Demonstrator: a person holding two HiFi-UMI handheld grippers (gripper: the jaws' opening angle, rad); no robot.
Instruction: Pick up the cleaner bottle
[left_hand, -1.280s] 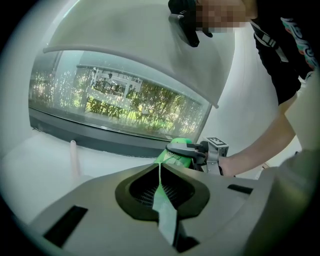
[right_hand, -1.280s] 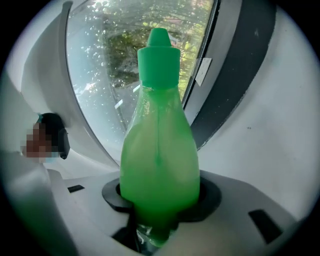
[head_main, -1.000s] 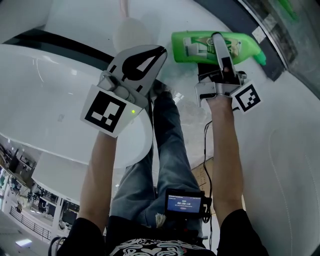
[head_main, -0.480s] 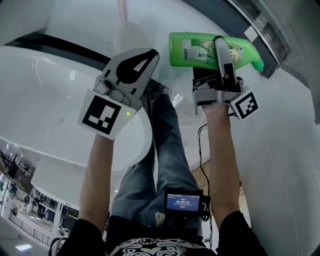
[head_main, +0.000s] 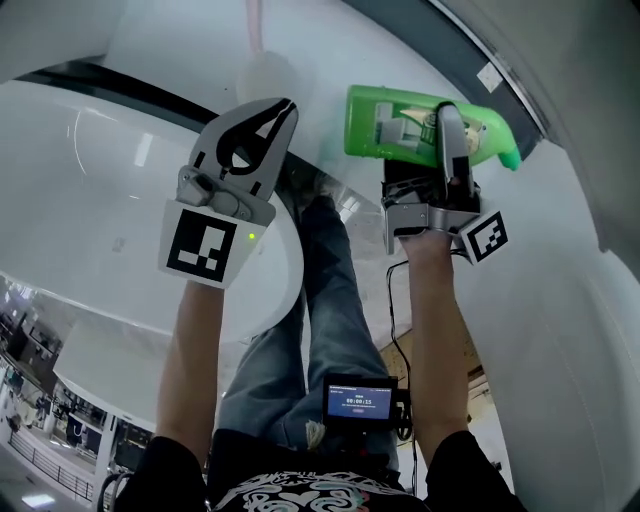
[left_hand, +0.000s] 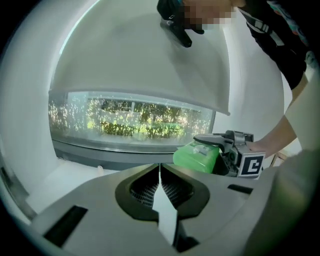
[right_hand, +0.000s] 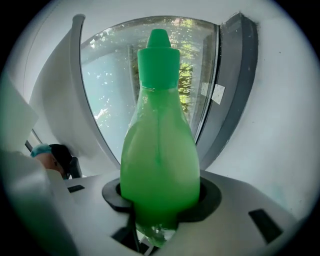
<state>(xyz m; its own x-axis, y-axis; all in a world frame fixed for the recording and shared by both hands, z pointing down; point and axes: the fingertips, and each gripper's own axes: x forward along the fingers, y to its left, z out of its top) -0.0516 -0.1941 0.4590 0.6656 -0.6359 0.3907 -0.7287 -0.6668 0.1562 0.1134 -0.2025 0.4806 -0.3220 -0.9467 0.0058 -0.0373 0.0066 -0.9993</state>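
Observation:
The cleaner bottle (head_main: 400, 122) is bright green with a green cap and hangs in the air, lying sideways in the head view with its cap to the right. My right gripper (head_main: 446, 128) is shut on its body, one grey finger (head_main: 450, 140) across the label side. In the right gripper view the bottle (right_hand: 159, 165) fills the space between the jaws, cap up. My left gripper (head_main: 281, 106) is to the left of the bottle, apart from it, its tips touching and nothing between them. The left gripper view shows the bottle (left_hand: 196, 156) to the right of those jaws.
Curved white walls and a window (left_hand: 135, 120) with greenery behind a dark frame (right_hand: 235, 90) surround me. A round white surface (head_main: 100, 200) lies under the left arm. My jeans-clad legs (head_main: 330, 290) and a small screen (head_main: 358, 400) are below. A person in dark clothes (left_hand: 280, 35) shows at upper right.
The left gripper has shifted leftwards and turned a little, away from the bottle. The right gripper has rolled slightly with the bottle still in it.

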